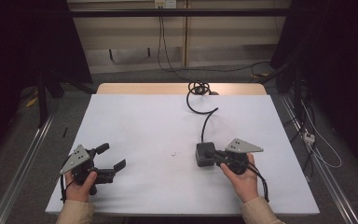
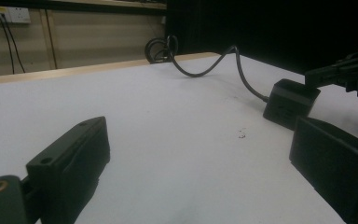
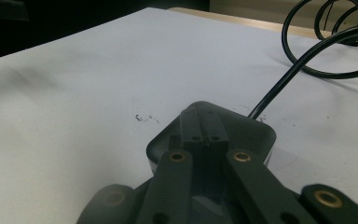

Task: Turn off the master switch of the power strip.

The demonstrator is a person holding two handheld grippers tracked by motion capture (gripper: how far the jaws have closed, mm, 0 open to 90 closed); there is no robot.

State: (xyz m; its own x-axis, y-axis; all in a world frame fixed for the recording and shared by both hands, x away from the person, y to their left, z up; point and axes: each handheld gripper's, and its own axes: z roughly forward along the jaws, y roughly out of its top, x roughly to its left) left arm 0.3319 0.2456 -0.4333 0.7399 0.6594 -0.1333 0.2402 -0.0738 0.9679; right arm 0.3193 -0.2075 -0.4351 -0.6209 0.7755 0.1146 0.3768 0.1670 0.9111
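- We see the right gripper with its jaws brought fully together, tips meeting over the top of the black adapter box; nothing is pinched between them.
- In the right gripper view the jaws cover most of the box top, so we cannot tell whether the tips touch it or sit just above.
- The left gripper stands wide apart, nothing between its jaws, low over the white table sheet at the near left.
- The box lies right of centre, well apart from the left gripper.
- Its black cable curves to a coil at the far edge; where it ends is too small to make out.
- A small dark smudge lies beside the box; we cannot tell what it is.
- Both sleeves are cut off at the bottom edge.
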